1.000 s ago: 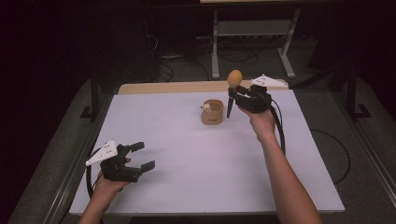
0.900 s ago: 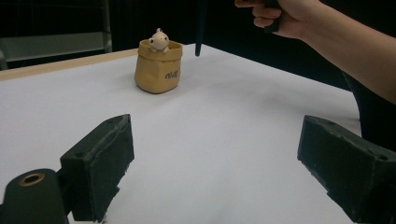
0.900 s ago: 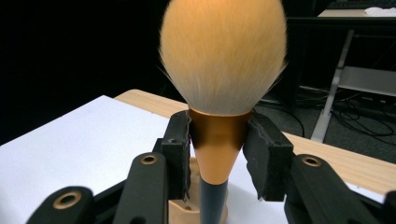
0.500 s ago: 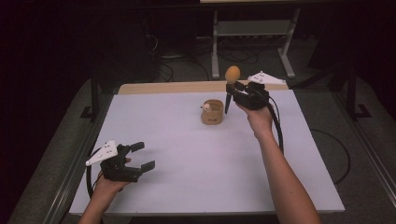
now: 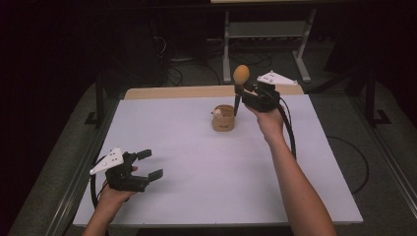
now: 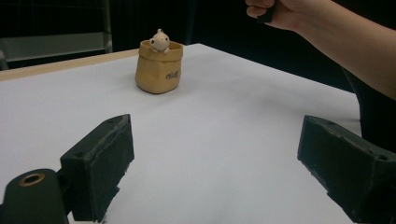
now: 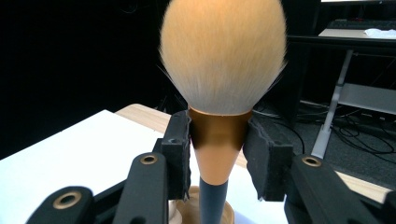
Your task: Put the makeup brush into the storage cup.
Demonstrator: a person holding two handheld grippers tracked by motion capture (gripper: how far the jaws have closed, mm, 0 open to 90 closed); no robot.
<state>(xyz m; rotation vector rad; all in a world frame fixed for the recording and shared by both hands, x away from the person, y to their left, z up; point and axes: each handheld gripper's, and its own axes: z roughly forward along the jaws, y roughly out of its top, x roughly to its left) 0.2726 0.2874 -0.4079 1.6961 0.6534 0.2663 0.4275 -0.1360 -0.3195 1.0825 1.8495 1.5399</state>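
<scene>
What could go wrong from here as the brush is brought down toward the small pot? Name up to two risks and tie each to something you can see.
1. The right gripper clamps the makeup brush on its tapered copper collar, so it might slip or tilt.
2. The small pot stands free on the white table, with the open left gripper far away; the dark handle could nudge or tip it.

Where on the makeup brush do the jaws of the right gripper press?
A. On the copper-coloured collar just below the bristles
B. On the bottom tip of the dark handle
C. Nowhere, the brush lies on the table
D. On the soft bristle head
A: in the right gripper view the right gripper clamps the makeup brush at its copper collar, bristles up.
</scene>
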